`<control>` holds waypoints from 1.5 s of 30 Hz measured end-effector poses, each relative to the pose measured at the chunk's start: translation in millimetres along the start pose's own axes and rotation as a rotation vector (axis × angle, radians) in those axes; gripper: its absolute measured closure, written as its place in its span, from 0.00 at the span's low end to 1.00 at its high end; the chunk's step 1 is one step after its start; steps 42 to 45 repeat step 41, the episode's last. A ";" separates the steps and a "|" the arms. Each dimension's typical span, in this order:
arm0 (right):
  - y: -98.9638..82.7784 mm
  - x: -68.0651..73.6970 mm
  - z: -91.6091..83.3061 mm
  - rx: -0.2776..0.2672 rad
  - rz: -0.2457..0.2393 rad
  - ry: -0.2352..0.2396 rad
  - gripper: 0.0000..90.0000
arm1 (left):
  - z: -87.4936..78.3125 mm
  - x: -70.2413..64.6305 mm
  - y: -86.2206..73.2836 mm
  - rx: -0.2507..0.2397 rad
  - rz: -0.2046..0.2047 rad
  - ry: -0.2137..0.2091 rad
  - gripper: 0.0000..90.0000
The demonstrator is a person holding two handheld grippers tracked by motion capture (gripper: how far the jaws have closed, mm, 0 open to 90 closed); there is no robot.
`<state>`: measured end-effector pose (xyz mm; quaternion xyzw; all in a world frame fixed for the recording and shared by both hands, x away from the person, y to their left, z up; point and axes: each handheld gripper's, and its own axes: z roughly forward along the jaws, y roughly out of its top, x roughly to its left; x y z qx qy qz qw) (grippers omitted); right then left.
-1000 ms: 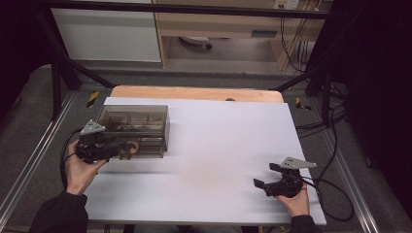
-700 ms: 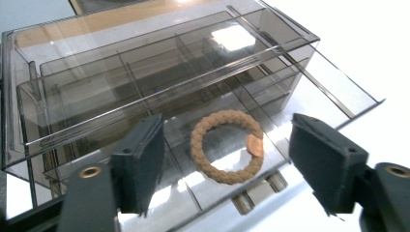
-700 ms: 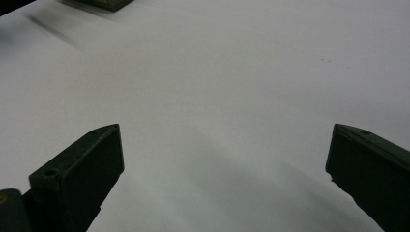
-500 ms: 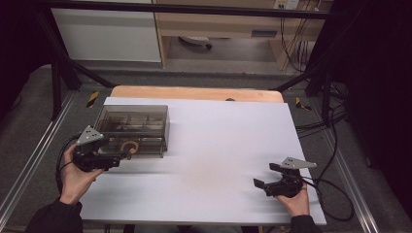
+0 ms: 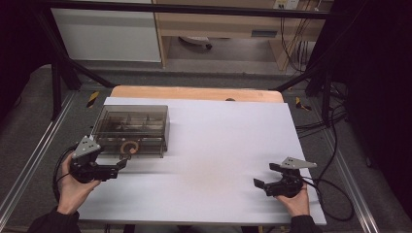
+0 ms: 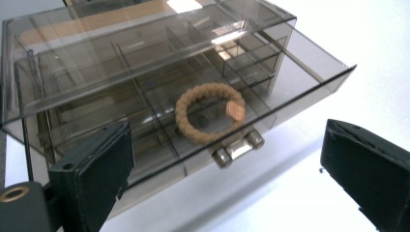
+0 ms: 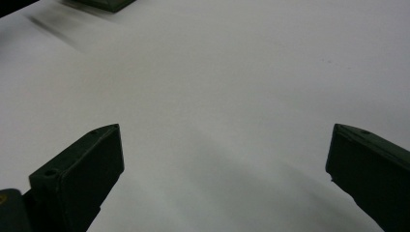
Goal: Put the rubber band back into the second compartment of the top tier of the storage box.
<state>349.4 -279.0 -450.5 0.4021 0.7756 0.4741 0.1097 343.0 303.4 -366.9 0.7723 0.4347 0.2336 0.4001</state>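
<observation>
The left gripper [image 6: 227, 169] held its two black jaws spread wide and grasped nothing, just in front of the pulled-out drawer of the smoky transparent plastic organizer box [image 6: 145, 53], which stood at about ten o'clock on the white table [image 5: 218, 145]. In that drawer lay the tan braided rope ring [image 6: 209, 113], so I judge the step was reaching for the ring, and the next move would need the jaws to go forward and down over it. The right gripper [image 5: 267, 183], at about four o'clock, was also spread and empty.

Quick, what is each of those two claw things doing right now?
Left gripper: open, holding nothing, facing the smoky plastic drawer box.
Right gripper: open, holding nothing.
</observation>
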 end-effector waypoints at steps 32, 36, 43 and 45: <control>-0.1 0.3 0.2 -0.003 0.005 0.005 0.01 | 27.2 2.4 -59.0 0.041 -0.006 -0.047 0.05; 0.0 0.2 0.3 -0.003 0.005 0.006 0.01 | 28.6 4.3 -60.4 0.039 -0.013 -0.050 0.05; 0.0 0.1 0.4 -0.002 0.005 0.006 0.01 | 30.6 5.3 -61.7 0.048 -0.012 -0.050 0.05; 0.0 0.1 0.4 -0.002 0.005 0.006 0.01 | 30.6 5.3 -61.7 0.048 -0.012 -0.050 0.05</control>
